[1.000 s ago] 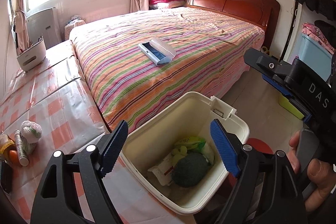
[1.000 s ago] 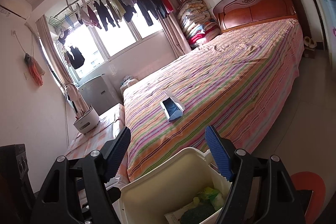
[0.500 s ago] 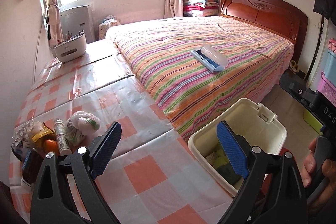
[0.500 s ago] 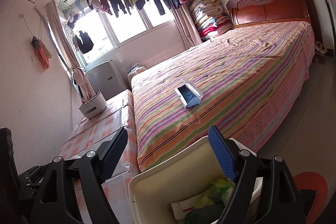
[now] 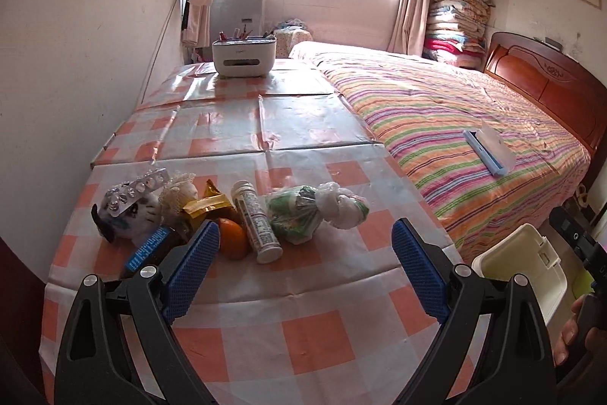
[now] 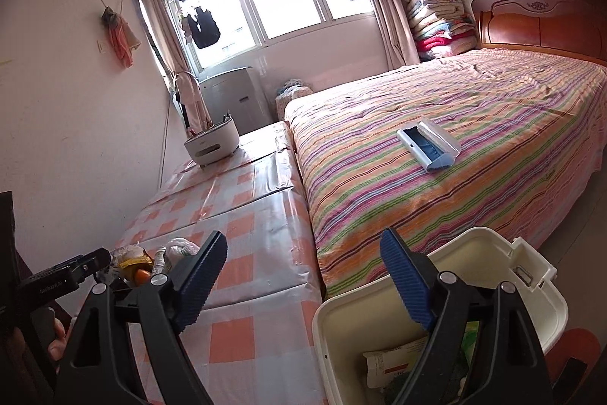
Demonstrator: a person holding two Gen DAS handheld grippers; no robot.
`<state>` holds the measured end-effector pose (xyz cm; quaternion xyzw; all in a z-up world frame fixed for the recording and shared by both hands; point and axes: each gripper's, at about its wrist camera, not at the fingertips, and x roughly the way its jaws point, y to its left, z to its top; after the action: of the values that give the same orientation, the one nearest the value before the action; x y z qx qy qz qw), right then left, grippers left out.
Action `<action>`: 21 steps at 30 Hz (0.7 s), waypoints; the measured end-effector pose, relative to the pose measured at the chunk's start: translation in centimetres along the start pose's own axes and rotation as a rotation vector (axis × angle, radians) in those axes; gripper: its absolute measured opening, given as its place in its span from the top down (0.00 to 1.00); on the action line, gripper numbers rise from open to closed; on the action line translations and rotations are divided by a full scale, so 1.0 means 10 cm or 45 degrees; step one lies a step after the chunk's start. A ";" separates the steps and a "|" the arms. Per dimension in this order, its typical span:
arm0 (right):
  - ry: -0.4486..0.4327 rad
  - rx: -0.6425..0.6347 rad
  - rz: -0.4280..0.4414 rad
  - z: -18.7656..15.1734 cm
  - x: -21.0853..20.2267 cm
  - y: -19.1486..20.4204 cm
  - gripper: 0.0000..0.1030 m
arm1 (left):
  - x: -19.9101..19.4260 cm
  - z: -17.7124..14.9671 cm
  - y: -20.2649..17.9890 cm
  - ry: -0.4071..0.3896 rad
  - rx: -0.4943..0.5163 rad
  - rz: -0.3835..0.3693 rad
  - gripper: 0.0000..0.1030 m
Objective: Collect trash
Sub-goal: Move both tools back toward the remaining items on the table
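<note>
Checked oilcloth is covering the counter [image 5: 303, 340] beside a striped bed [image 5: 474, 124], and the trash is lying in a loose row across its near end. Nearest the middle is a knotted plastic bag [image 5: 315, 211], with a white tube [image 5: 256, 221] just to its left, its long axis running away from the camera and slightly leftward. An orange [image 5: 231, 238], a yellow wrapper [image 5: 206, 205] and a blister pack [image 5: 136, 192] are crowding further left. The left claw [image 5: 305, 272] is standing wide and empty, pointing down at this row, with the bag lying just ahead between its finger lines. The right claw [image 6: 303, 285] is opening, nothing between its jaws, and is hanging over the rim of the cream bin [image 6: 531, 276], which is sitting on the floor off the counter's right edge. By my judgement the left claw is much the nearer to the bag and should be reaching straight forward, closing across the bag's short width.
</note>
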<state>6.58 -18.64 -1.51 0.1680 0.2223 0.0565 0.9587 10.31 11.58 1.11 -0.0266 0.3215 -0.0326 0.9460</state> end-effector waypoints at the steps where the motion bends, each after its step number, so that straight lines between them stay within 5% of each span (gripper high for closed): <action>1: 0.015 -0.026 0.014 -0.02 0.05 0.09 0.22 | -0.02 -0.01 0.12 -0.002 -0.023 0.023 0.12; 11: 0.196 -0.264 0.169 -0.18 0.63 0.90 0.22 | -0.08 -0.12 1.12 0.018 -0.213 0.194 0.12; 21: 0.294 -0.452 0.264 -0.27 1.16 1.45 0.22 | -0.01 -0.28 1.62 0.125 -0.323 0.150 0.12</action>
<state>15.30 -2.12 -3.52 0.0113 0.2988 0.2119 0.9304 9.25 27.62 -2.15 -0.1254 0.3701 0.0626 0.9184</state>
